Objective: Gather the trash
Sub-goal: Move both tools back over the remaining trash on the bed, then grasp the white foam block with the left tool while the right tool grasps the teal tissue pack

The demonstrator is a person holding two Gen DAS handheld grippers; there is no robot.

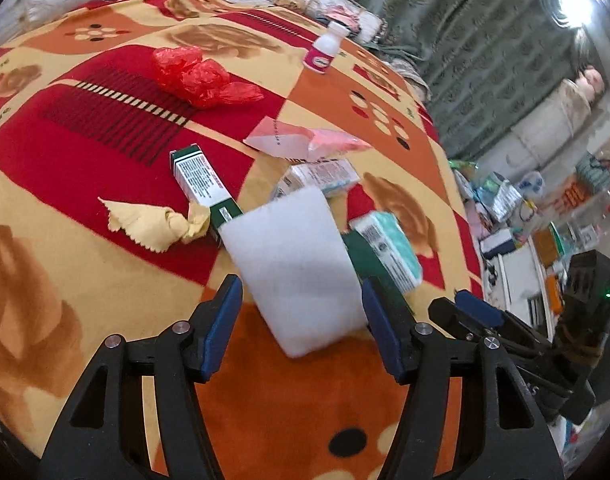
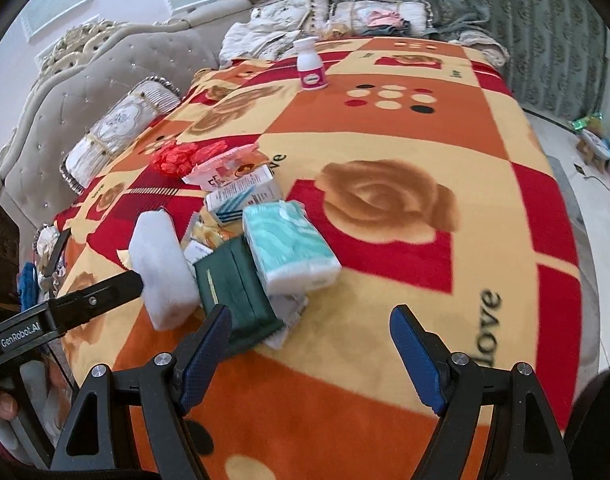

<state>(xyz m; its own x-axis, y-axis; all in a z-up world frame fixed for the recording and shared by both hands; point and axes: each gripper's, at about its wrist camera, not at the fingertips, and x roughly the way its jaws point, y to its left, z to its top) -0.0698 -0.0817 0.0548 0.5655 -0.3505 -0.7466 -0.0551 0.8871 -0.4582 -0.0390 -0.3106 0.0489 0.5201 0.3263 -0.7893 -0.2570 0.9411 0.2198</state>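
Two claws hang over the bed (image 2: pixel 505 184). Left claw (image 1: pixel 301 312) stands half open around a white foam block (image 1: pixel 293 264), its pads apparently off the block's sides. Right claw (image 2: pixel 309 340) gapes wide and empty; the green box (image 2: pixel 237 284) lies just ahead by its left finger. Centre the block between the pads, then squeeze gently, since foam likely gives and slips.

Bed under a fleece blanket (image 2: pixel 385 128), red, orange and cream with rose prints. Centre-left: heap of litter, namely teal tissue pack (image 2: pixel 293 248), dark green box (image 2: pixel 237 292), printed cartons (image 2: pixel 241 192), crumpled red bag (image 2: pixel 177 158). White bottle (image 2: pixel 309 66) upright, upper centre. Yellow wrapper (image 1: pixel 153 220) left of the heap.
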